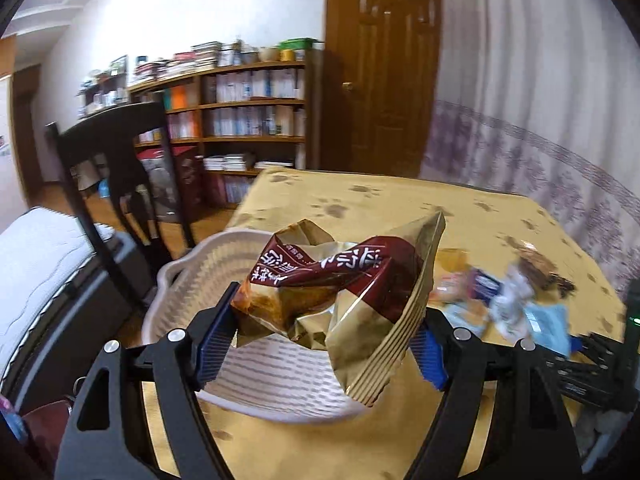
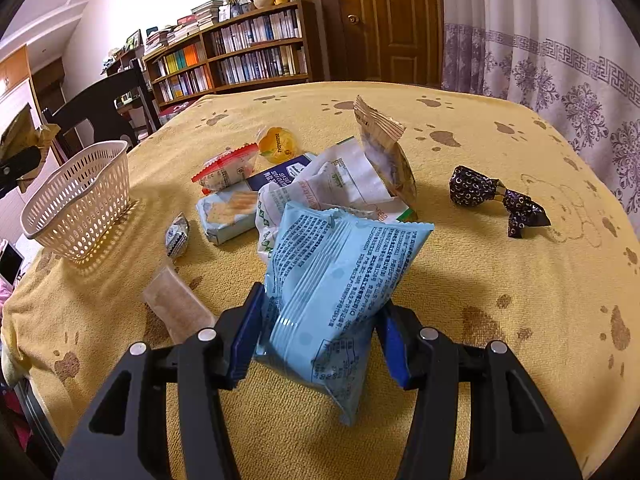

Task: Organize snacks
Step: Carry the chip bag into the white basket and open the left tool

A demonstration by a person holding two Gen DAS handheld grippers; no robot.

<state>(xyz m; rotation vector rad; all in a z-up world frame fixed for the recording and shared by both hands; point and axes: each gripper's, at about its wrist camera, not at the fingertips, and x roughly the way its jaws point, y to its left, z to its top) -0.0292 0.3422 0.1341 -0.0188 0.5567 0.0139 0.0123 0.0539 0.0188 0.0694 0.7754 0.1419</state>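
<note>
Holding gold-and-maroon snack bag (image 1: 340, 292) in left tongs (image 1: 324, 336) above white basket (image 1: 192, 268) – poised to drop it in | right tongs (image 2: 316, 340) clamp light-blue packet (image 2: 336, 280) over desk (image 2: 500, 280) – next to bin | remaining snacks lie far, mid-desk.

Left hand-held gripper (image 1: 320, 340), right hand-held gripper (image 2: 316, 336), black linkage arms, silver rivets, ribbed blue pads (image 1: 216, 344)

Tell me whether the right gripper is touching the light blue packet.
Touching. The right wrist view shows the right gripper with both blue pads pressed against the light blue packet, pinching its sides inward.
</note>
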